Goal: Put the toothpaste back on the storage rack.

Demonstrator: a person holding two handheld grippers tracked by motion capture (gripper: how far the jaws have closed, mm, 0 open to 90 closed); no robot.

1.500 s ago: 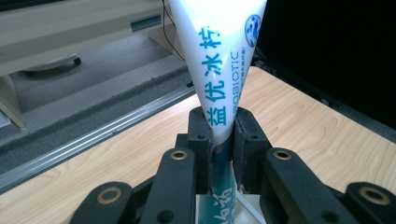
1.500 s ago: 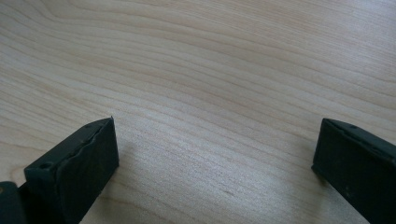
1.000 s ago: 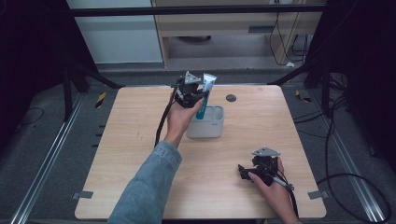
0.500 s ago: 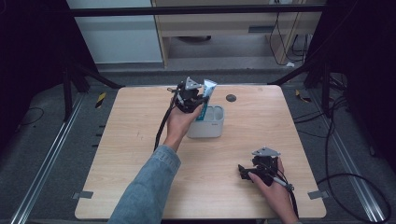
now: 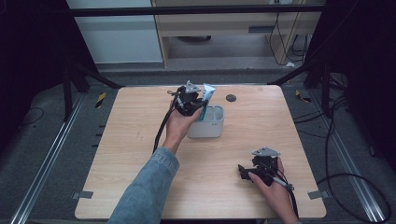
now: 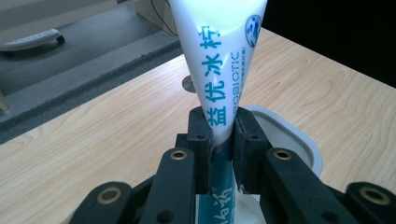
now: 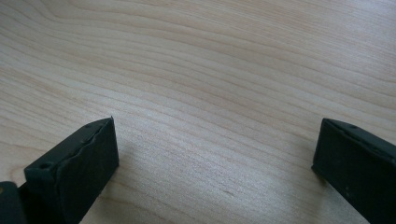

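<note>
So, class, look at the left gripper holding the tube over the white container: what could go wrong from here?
1. The left gripper pinches the soft tube across its narrow part, so it may slip or squeeze out paste.
2. The tube leans while its lower end sits in the white container, which looks light; a sideways pull might tip or drag it.
3. The right gripper rests open on the table, too far away to steady the container.

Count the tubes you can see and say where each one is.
1. The white tube with blue print stands in the white container on the table, clamped by the left gripper. Part of the container's inside is hidden, so more could be there.
</note>
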